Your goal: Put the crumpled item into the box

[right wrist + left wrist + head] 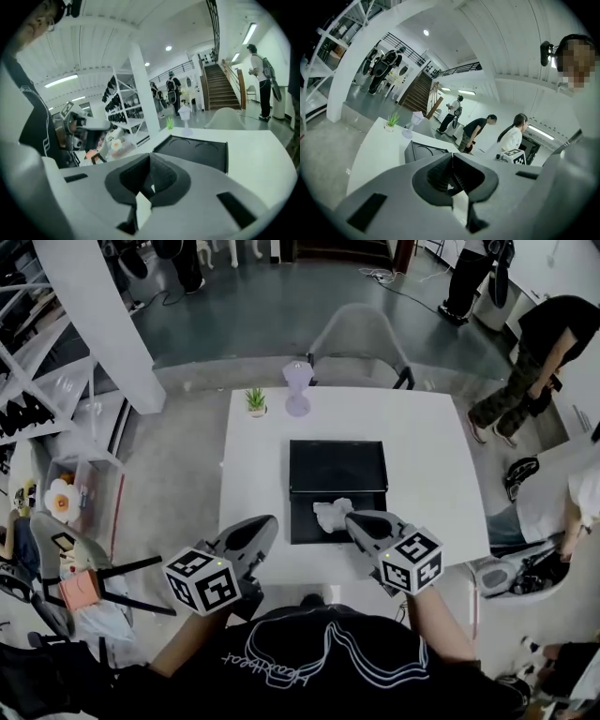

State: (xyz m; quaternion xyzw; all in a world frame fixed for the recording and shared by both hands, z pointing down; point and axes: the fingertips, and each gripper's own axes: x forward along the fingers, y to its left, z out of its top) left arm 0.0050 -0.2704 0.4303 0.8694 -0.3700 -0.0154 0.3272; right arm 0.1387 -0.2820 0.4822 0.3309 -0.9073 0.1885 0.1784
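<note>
- My left claw (451,155) is pressed together, tip against tip, with nothing between the pads. I judge it idle, held off the box's near left corner because this job needs only one claw.
- My right claw (150,154) is likewise pressed together on nothing, and its own view shows only bare pads. It hangs over the near rim of the black box (337,465) and points a little downward.
- The crumpled white item (332,516) lies just ahead of my right claw's tips and off to the right of my left claw's.
  - It sits inside the box against the near wall, which is where the task wants it.
  - In the head view my right tip looks just beside it, but I cannot tell whether they touch.
  - My right claw's own view hides the item under the claw's body.
- The item lies in the box and neither claw pinches it, so I judge the placing done. Jaws pressed together and empty suit a clean pull-away, with nothing to snag the item.
- Beyond the item, the rest of the box runs away from both claws with nothing else in it. Its floor shows two faint round outlines.
- Past the box's far wall, a small potted plant (255,401) and a pale purple stemmed vase (298,390) stand at the far edge of the white table (422,456). They are well apart from both claws, so I judge them out of the way.
- Farthest off, a grey chair (361,334) stands behind the table, and people (544,362) stand about the room.
</note>
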